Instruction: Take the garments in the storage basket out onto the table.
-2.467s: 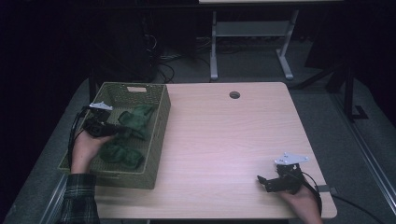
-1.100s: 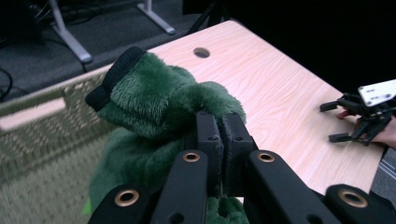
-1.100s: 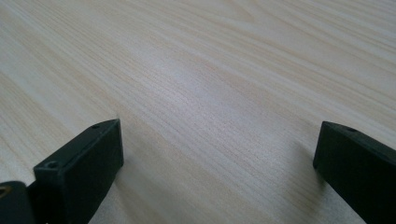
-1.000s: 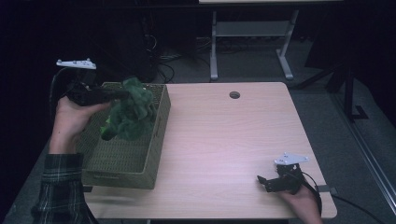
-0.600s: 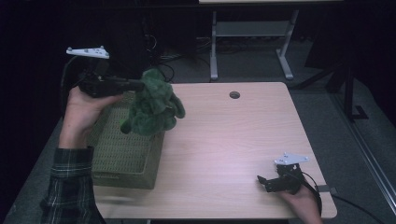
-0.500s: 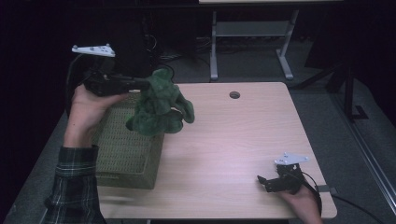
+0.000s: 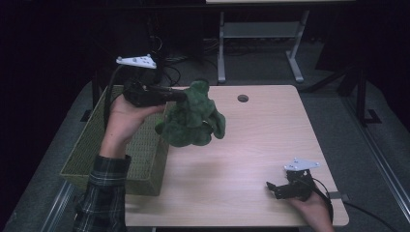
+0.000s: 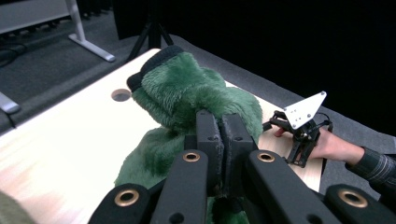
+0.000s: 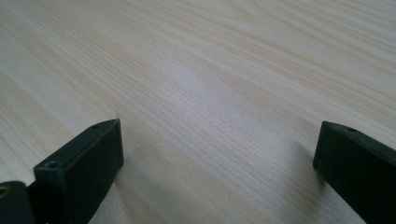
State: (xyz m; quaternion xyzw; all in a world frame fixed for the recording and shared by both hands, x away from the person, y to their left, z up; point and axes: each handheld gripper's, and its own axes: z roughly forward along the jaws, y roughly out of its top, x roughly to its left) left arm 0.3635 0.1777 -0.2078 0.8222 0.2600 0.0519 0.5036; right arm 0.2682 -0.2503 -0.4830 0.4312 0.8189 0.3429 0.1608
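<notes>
From the high view, the left tool (image 7: pixel 181 96) hangs in the air over the counter (image 7: pixel 251 154), its jaws pinched tight on a green plush toy (image 7: pixel 191 121) that dangles above the wood, just beside the woven green basket (image 7: pixel 92 150) at the counter's left edge. A round cable hole (image 7: pixel 242 98) lies past the toy, and a grey metal frame (image 7: pixel 256 34) stands on the floor beyond. The right tool (image 7: pixel 270 187) rests near the front right corner, well apart from the toy.

In the left gripper view, the two black jaws meet on the plush toy (image 8: pixel 196 93), with the right tool (image 8: pixel 271 125) farther off.

In the right gripper view, the jaws stand wide apart over bare counter (image 9: pixel 210 93), holding nothing. No writing can be read anywhere.
</notes>
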